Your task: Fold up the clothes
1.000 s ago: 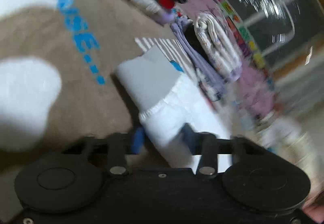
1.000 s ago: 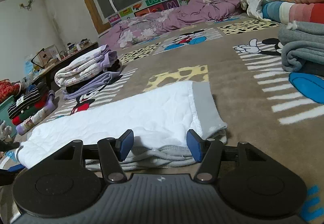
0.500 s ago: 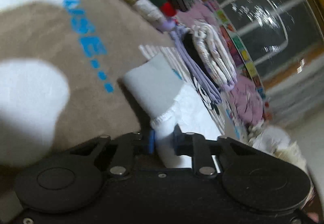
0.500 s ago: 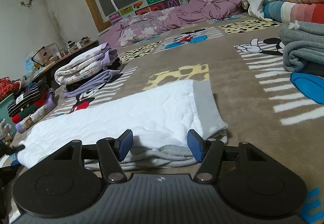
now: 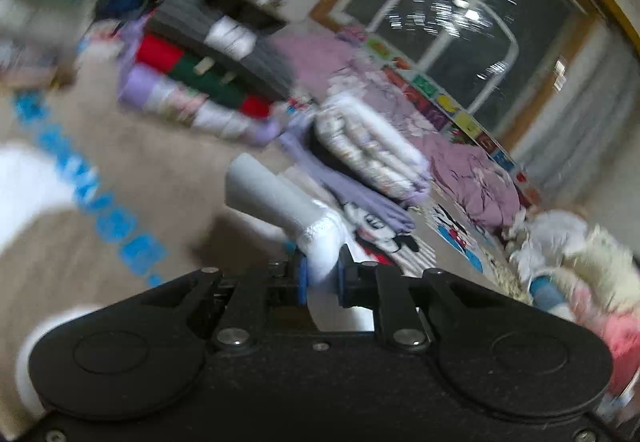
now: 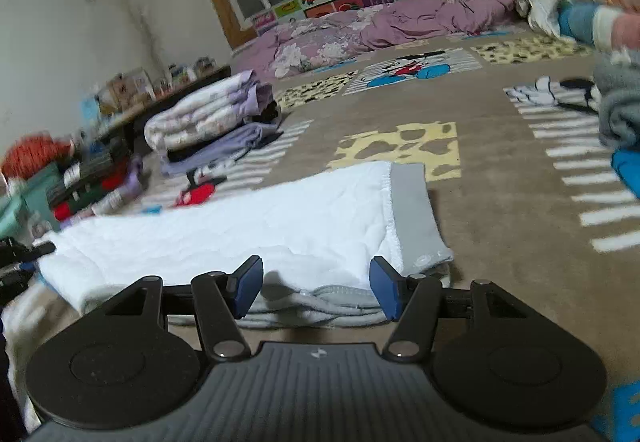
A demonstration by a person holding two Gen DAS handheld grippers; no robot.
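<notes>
Carpeted floor [image 6: 500,210], white garment [image 6: 248,226] laid flat: left gripper [image 5: 320,274] clamped on one lifted end, right gripper [image 6: 316,284] spread apart just short of its near edge; fold step in hand, next likely carrying the held end across.

L gripper [image 5: 321,276] clamps white garment [image 5: 320,242] w/ grey band

Dim indoor light. The left wrist view is heavily motion-blurred; glare streaks smear the dark wood-framed window [image 5: 448,30]. The right wrist view is sharper, blurring and bending toward its fisheye edges.
</notes>
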